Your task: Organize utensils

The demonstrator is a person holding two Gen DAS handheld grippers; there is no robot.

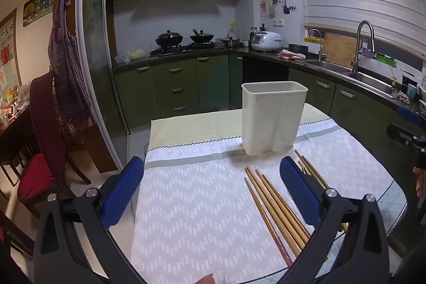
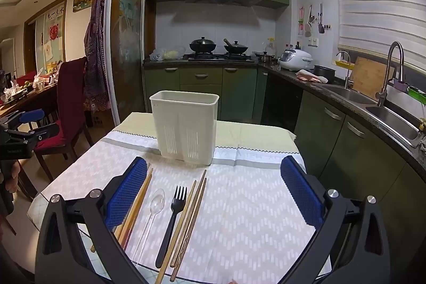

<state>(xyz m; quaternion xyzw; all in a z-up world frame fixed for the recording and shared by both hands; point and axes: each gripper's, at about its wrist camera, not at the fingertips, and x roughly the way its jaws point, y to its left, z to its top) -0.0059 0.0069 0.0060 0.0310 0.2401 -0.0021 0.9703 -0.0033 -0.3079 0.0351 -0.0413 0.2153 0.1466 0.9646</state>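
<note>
Both my hand-held grippers, left [image 1: 213, 190] and right [image 2: 214, 190], are wide open and empty. The chopsticks [image 2: 186, 220] below are thin, stiff and slippery; I'd pinch their middles.

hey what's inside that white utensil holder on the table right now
Nothing sticks up above the rim of the white utensil holder, and the bit of inner wall in view is bare. Its bottom is hidden by its walls. The chopsticks, black fork and clear spoon lie on the cloth.

light: dim, cool indoor; soft shadows | focus: sharp | edges: strong fisheye bending, black corner vignette
</note>
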